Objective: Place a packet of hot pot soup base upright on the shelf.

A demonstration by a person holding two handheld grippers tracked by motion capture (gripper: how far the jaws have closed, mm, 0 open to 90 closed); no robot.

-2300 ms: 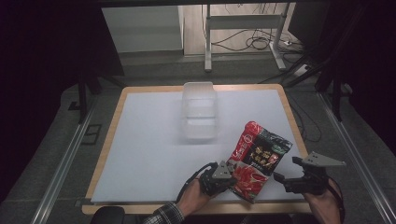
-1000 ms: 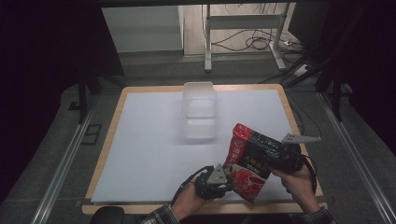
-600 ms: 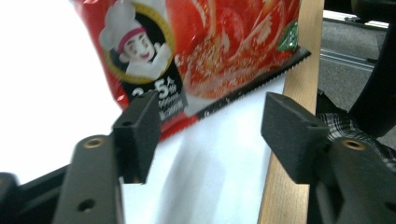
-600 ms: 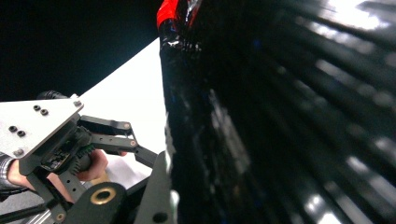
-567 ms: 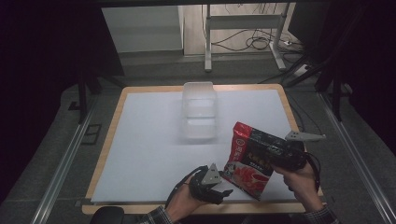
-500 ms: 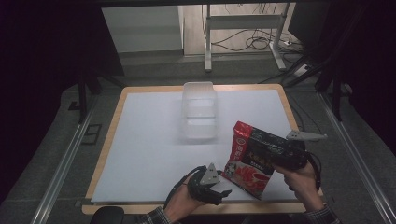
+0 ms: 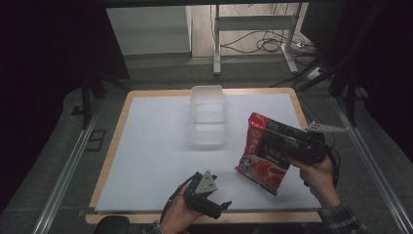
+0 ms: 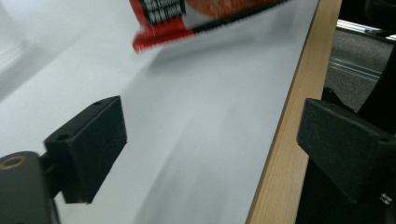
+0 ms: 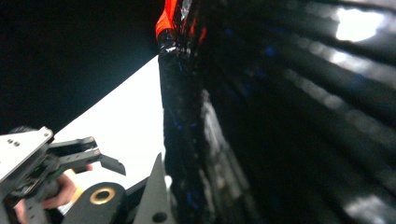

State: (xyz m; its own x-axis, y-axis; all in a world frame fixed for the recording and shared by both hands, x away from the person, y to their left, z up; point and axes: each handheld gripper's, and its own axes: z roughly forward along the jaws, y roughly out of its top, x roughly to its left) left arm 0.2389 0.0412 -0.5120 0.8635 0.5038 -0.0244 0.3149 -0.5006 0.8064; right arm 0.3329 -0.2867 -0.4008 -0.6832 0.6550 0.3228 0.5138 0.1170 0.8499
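Observation:
A red and black snack bag (image 7: 263, 153) hangs tilted above the right side of the white table (image 7: 151, 146), its lower end close to the surface. My right gripper (image 7: 288, 146) is shut on the bag's upper right part; in the right gripper view the glossy black bag (image 9: 280, 116) is pressed close to the camera. My left gripper (image 7: 221, 207) sits near the front edge, left of the bag and apart from it. Its jaws have just been opening and stand wide open (image 8: 210, 140) with nothing between them. The bag's lower edge (image 8: 187, 18) lies ahead of them.
A clear plastic container (image 7: 208, 117) stands at the middle back of the table. The wooden table rim (image 8: 285, 140) runs right beside my left gripper. Beyond the table are dark floor, metal rails and a stand with cables (image 7: 253, 44).
My right gripper closed on the bag and lifted it up to the right. My left gripper let go of the bag's lower corner, opened, and drew back left toward the front edge.

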